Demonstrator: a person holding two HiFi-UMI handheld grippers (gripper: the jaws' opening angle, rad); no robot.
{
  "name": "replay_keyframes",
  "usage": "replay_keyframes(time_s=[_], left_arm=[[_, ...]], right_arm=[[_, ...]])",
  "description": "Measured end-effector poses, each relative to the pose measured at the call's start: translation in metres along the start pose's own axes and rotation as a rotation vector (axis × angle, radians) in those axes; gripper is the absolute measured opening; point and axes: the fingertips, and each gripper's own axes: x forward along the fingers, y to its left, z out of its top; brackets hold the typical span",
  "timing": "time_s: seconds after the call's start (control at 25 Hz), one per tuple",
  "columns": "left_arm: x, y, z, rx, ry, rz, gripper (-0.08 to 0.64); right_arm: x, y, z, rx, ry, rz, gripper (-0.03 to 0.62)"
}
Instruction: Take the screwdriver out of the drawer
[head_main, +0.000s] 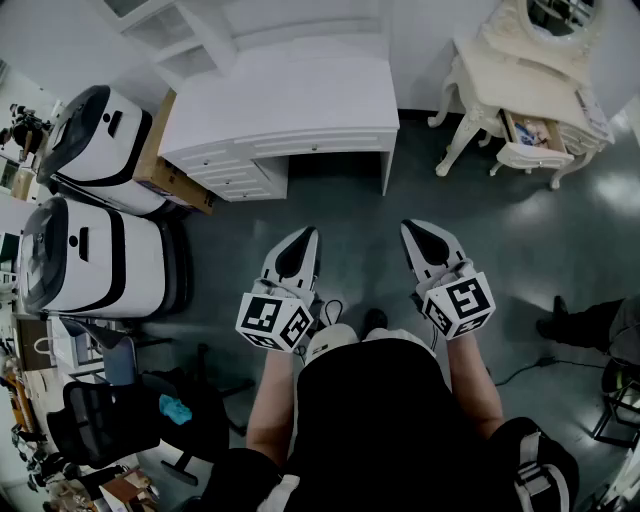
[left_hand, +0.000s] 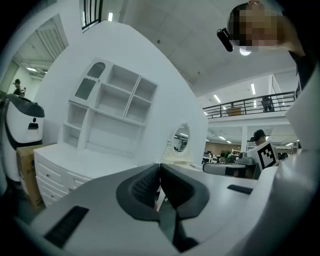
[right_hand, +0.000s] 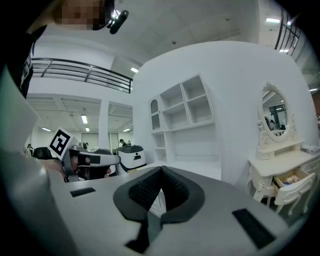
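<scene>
I stand on a grey floor with both grippers held level in front of me. My left gripper (head_main: 303, 236) and right gripper (head_main: 416, 228) are shut with nothing between the jaws. Ahead right stands a cream dressing table (head_main: 520, 70) with an oval mirror; its small drawer (head_main: 533, 135) is pulled open, with some items inside. In the right gripper view the same open drawer (right_hand: 290, 181) shows at the far right. I cannot make out a screwdriver in any view. My left gripper (left_hand: 159, 170) points toward a white desk (left_hand: 85, 160).
A white desk (head_main: 290, 105) with drawers and a shelf hutch stands straight ahead. A cardboard box (head_main: 165, 165) leans at its left side. Two white robot shells (head_main: 90, 200) stand at left. An office chair (head_main: 120, 420) sits at lower left. Someone's legs (head_main: 590, 325) show at right.
</scene>
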Motion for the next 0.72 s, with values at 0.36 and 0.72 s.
replay_keyframes(time_s=[0.36, 0.72], left_arm=[[-0.008, -0.013, -0.012, -0.004, 0.029, -0.016, 0.025], [-0.011, -0.025, -0.021, -0.009, 0.042, -0.005, 0.025]], right_arm=[[-0.011, 0.013, -0.002, -0.017, 0.006, 0.008, 0.013], [-0.021, 0.017, -0.008, -0.009, 0.004, 0.004, 0.017]])
